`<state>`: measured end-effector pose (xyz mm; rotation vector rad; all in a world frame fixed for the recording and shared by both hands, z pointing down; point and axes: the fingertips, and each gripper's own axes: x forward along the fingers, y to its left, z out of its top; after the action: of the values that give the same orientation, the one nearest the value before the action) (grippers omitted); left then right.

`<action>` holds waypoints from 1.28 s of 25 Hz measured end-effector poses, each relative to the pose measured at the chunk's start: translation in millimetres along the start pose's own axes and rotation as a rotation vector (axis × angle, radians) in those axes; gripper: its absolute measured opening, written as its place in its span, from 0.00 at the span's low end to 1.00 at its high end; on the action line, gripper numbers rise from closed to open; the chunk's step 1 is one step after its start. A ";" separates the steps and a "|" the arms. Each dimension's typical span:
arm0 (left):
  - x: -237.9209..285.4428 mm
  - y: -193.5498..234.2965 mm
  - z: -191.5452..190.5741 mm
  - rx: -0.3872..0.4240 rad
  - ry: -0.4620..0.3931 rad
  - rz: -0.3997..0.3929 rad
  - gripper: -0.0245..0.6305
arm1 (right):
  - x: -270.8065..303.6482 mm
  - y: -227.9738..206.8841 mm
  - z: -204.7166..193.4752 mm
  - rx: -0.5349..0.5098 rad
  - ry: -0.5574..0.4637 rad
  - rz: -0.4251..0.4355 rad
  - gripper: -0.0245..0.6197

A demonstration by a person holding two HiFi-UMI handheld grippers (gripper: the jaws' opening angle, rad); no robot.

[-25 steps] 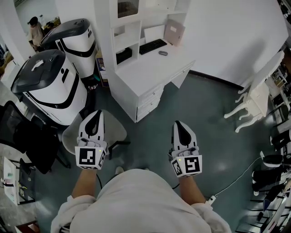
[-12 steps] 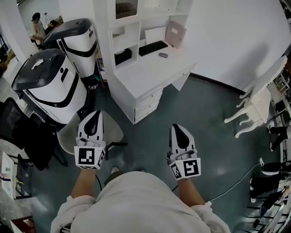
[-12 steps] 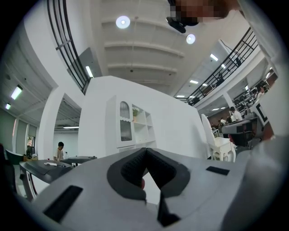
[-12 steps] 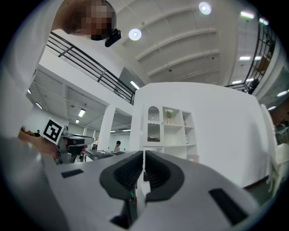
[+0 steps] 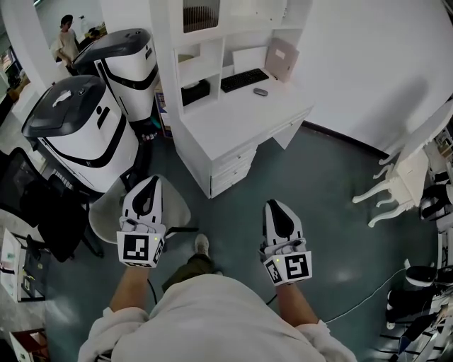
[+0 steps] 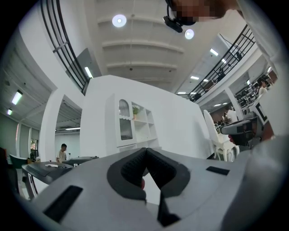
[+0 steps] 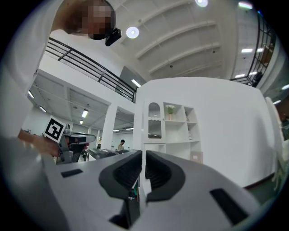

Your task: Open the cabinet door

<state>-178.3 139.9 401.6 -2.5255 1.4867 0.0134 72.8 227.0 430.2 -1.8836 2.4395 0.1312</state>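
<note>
The white desk unit (image 5: 241, 117) stands ahead, across the grey floor. Its cabinet door (image 5: 200, 13) is the arched, mesh-fronted one in the upper left of the hutch, and it is closed; it shows too as the cabinet door (image 6: 126, 122) and the cabinet door (image 7: 154, 121). Both grippers are held level in front of me, far from it. My left gripper (image 5: 149, 179) (image 6: 146, 151) is shut and empty. My right gripper (image 5: 274, 205) (image 7: 143, 154) has just been opening; a narrow slit shows between its jaws, with nothing in it.
Two large white-and-black machines (image 5: 81, 138) (image 5: 127, 56) stand left of the desk. A round grey stool (image 5: 177, 208) lies under my left gripper. A white chair (image 5: 403, 170) stands at right. A keyboard (image 5: 244, 79) lies on the desk. A person (image 5: 67, 35) stands far back.
I have stepped toward the desk, so it sits slightly larger and further right in the head view. A foot now shows between the grippers. Both grippers kept their places before me.
</note>
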 end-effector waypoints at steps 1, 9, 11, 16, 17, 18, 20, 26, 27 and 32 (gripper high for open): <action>6.1 1.5 -3.3 0.000 0.002 0.001 0.04 | 6.4 -2.5 -2.3 0.001 0.002 0.004 0.09; 81.6 25.6 -38.4 -0.020 0.005 0.021 0.04 | 80.0 -41.4 -19.1 -0.021 0.011 0.021 0.10; 107.1 33.4 -42.6 -0.021 -0.003 0.024 0.04 | 106.1 -55.5 -17.1 -0.034 0.001 0.020 0.10; 172.8 60.6 -46.2 -0.030 -0.013 0.031 0.04 | 176.3 -87.1 -3.4 -0.060 -0.024 0.014 0.10; 185.8 65.4 -48.3 -0.032 -0.011 0.029 0.04 | 190.0 -94.3 -1.5 -0.061 -0.027 0.011 0.11; 198.5 69.7 -50.7 -0.033 -0.010 0.027 0.04 | 202.9 -101.8 -0.5 -0.062 -0.028 0.006 0.11; 223.4 78.3 -53.8 -0.035 -0.010 0.027 0.04 | 228.2 -116.9 -1.1 -0.061 -0.027 -0.002 0.11; 275.3 101.8 -69.7 -0.036 0.005 0.036 0.04 | 288.3 -143.8 -13.4 -0.048 -0.019 -0.013 0.12; 281.3 103.8 -71.5 -0.036 0.007 0.040 0.04 | 295.9 -147.1 -14.1 -0.047 -0.018 -0.009 0.12; 311.5 109.1 -72.9 -0.026 0.014 0.069 0.04 | 338.9 -170.9 -13.2 -0.045 -0.027 0.018 0.13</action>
<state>-127.0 -193.8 418.1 -2.4977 1.5888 0.0254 152.4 -143.5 405.0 -1.8645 2.4569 0.2136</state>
